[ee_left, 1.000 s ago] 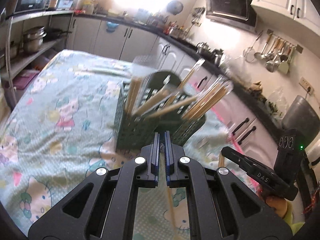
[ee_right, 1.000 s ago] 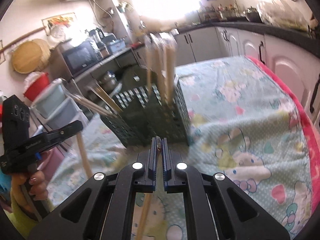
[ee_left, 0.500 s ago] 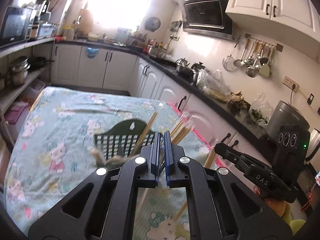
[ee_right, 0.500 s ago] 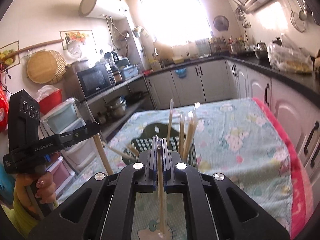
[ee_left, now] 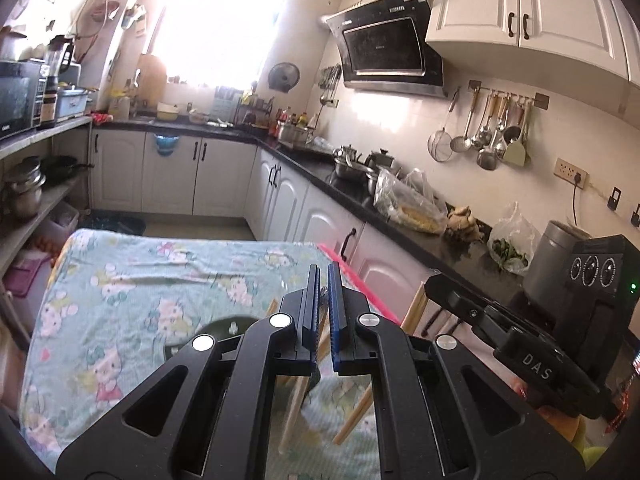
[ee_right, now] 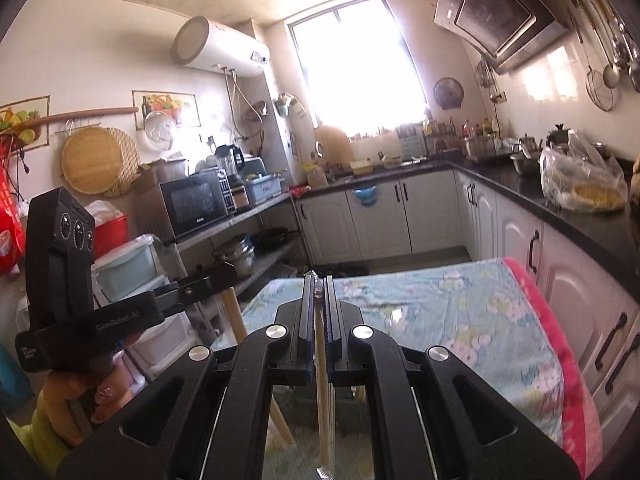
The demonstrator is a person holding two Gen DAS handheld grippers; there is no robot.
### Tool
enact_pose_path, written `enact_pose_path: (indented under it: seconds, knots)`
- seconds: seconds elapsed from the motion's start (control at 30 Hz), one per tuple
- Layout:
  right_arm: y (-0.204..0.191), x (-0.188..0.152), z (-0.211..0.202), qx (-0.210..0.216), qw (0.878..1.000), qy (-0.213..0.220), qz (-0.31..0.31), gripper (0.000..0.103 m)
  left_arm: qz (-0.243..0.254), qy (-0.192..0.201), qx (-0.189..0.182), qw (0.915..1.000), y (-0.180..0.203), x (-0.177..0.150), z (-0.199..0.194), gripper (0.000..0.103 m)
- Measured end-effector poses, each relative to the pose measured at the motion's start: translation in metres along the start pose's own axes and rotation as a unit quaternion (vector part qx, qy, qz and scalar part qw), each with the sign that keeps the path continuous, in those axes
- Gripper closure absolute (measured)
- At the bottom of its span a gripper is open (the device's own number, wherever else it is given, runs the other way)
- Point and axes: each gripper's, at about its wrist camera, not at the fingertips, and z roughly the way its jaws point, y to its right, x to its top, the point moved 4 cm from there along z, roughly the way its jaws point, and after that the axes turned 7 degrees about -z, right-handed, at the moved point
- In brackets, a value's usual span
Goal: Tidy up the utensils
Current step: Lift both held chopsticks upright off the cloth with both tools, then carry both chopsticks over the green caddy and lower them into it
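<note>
Your window (ee_left: 224, 20) blew out to pure white in both views and washed glare over the wall (ee_right: 248, 128) beside it. The cloth (ee_right: 472, 312) in your right view looked softly blurred. Fisheye bending curved the cabinets (ee_left: 532, 12), and black vignette filled the corners.

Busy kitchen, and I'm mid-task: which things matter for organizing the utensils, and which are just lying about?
Job: left gripper with pale wooden chopstick; right gripper with second wooden chopstick; dark green slotted plastic basket.
Lying about: black microwave; hanging metal ladles; clear plastic food bag.
</note>
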Motion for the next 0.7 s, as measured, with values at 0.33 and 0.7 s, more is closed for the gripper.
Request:
enact_pose_path:
  seconds: [0.33,0.7]
  knots:
    - [0.005,0.022,0.020,0.000,1.000,0.025,0.000,0.099,-0.013,0.033,0.026,0.9990,-0.012,0.035,0.015,0.101]
    - [0.016,0.032,0.053,-0.012,0.999,0.042,0.002,0.099,-0.013,0.057,0.070,0.9958,-0.029,0.053,0.041,0.101]
